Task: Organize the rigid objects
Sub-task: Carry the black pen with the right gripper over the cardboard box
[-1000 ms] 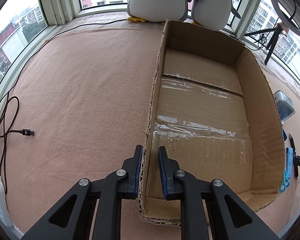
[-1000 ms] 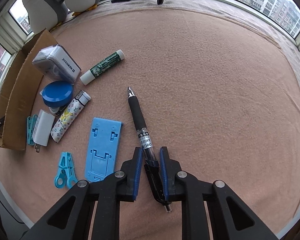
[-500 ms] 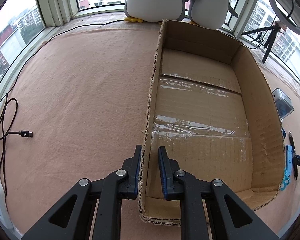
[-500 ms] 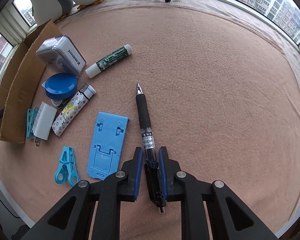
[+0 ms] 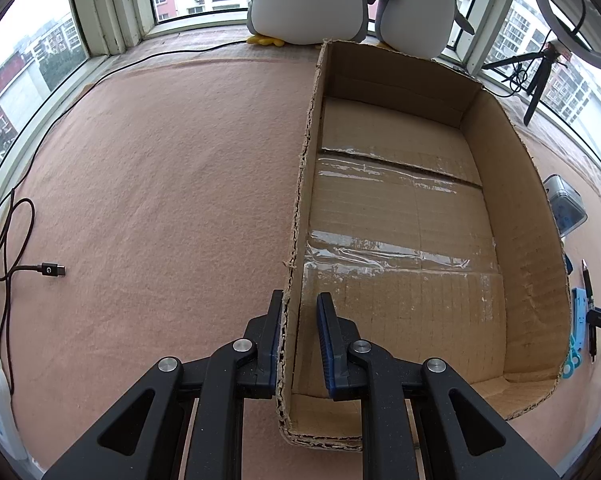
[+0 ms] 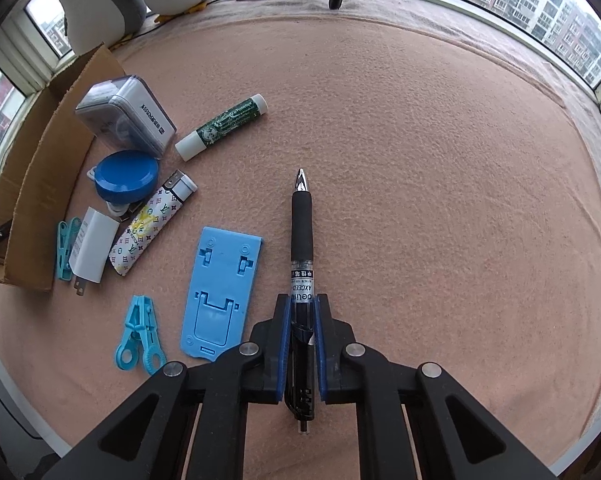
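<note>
Pen [image 6: 301, 240] lies on the pink surface [image 6: 440, 200], pinched near its clip end by the right gripper [image 6: 302, 312]. Going left to right: the left gripper [image 5: 298, 320] pinches the cardboard box [image 5: 532, 240] wall; clips, a charger, a blue stand [image 6: 220, 292], then the pen.

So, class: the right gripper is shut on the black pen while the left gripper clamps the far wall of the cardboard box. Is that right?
Not quite. The left gripper clamps the cardboard box's near left wall, not the far one, as the left wrist view shows. The right gripper is indeed shut on the black pen.
</note>
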`<state>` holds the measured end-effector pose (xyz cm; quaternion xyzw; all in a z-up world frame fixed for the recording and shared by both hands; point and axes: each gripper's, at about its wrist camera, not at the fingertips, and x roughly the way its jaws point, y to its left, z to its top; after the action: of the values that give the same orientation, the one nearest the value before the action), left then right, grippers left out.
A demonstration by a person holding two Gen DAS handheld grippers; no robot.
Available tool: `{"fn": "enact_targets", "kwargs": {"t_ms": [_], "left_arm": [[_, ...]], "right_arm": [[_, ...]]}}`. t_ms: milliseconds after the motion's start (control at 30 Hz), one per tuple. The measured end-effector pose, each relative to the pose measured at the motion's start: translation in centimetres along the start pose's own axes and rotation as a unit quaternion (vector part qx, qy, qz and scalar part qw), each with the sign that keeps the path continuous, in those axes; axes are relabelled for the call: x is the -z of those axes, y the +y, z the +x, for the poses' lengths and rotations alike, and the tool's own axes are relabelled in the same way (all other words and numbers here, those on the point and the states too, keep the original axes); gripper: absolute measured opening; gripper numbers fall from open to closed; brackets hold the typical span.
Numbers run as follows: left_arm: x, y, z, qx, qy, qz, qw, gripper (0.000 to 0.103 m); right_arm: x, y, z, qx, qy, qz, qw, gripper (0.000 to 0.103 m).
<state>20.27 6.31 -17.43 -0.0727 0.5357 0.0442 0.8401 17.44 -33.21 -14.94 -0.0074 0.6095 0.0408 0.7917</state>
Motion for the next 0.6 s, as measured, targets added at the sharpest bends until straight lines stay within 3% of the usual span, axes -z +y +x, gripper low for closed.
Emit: {"fn": "enact_targets", "kwargs": {"t_ms": [300, 600], "left_arm": [[0.0, 0.1, 0.0, 0.005, -0.001, 0.004, 1.0000, 0.016], [0.1, 0.5, 0.1, 0.010, -0.002, 0.008, 0.9999, 0.016]], "right_arm": [[0.7, 1.4, -4.8, -0.046, -0.055, 0.045, 0.996, 0.010], [-1.5, 9.0, -9.3, -0.118, -0.125, 0.031, 0.985, 0.010]]}}
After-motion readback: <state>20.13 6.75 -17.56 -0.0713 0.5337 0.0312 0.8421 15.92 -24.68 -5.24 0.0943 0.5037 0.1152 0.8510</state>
